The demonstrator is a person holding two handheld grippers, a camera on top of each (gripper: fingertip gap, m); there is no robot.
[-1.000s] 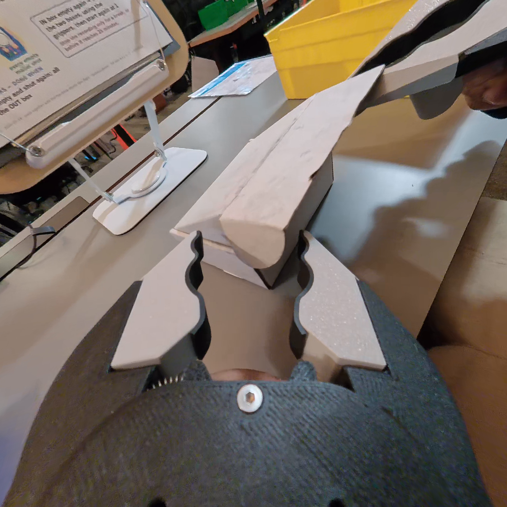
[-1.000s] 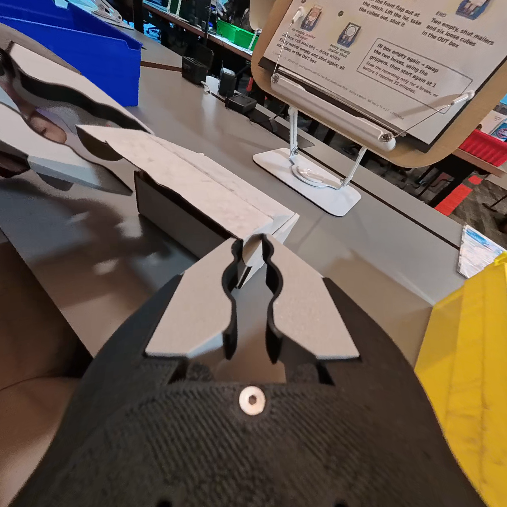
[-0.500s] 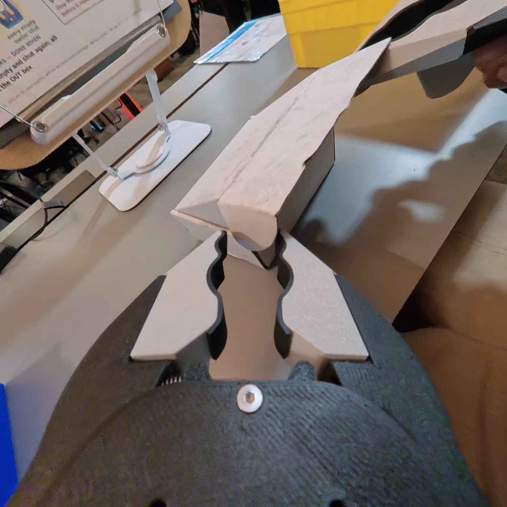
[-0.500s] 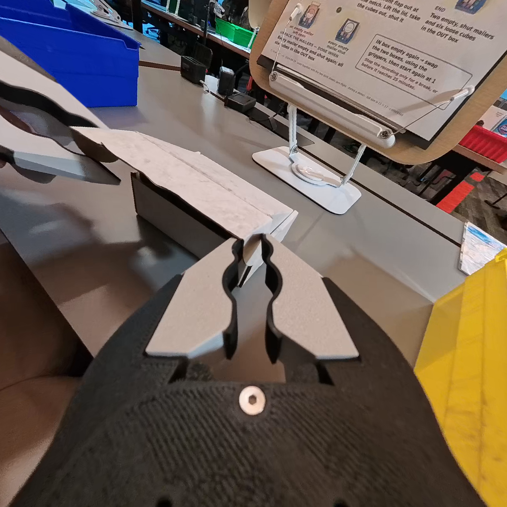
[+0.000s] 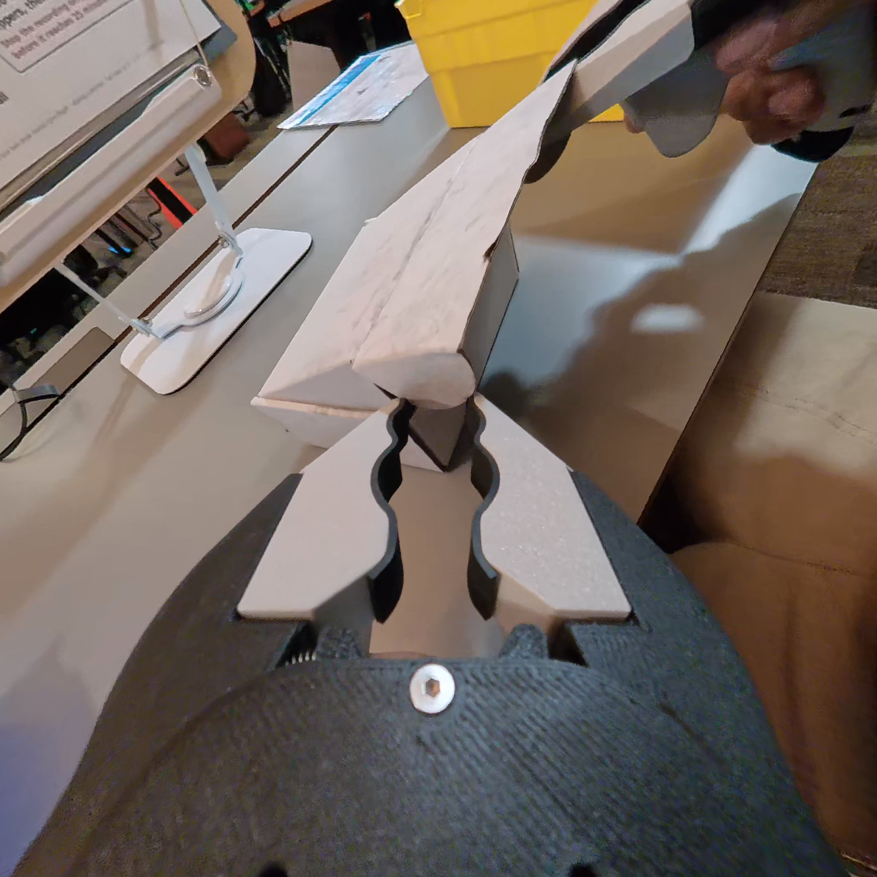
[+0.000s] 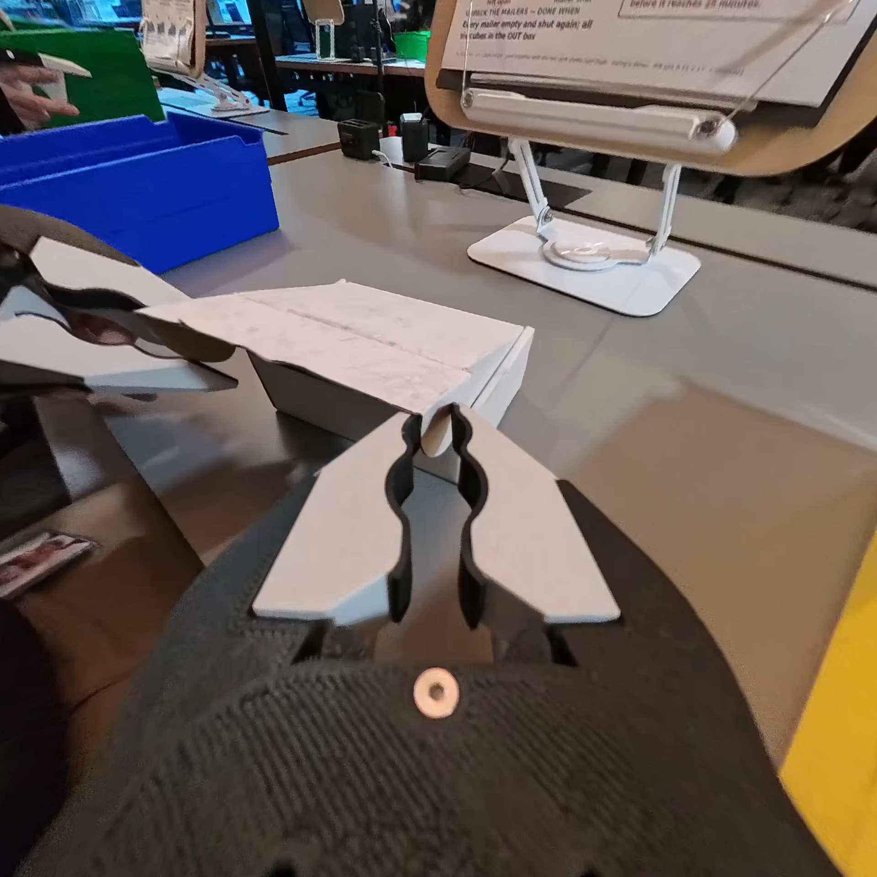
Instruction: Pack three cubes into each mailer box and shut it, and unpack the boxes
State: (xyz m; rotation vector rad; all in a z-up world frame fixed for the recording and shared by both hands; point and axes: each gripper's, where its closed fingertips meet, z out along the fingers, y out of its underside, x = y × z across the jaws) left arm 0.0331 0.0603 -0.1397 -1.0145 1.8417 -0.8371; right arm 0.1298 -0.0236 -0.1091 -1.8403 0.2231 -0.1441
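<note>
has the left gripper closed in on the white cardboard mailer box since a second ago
Yes. The left gripper has narrowed and come forward to the near corner flap of the white cardboard mailer box, which keeps its place beside the white stand base.

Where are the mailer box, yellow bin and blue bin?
mailer box (image 5: 417,294), left wrist view, on its lid.
yellow bin (image 5: 489,66), left wrist view, on its front wall.
blue bin (image 6: 156,199), right wrist view, on its near wall.

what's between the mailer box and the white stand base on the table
Nothing: only bare grey table separates the mailer box from the stand base, clearest in the right wrist view.
</note>
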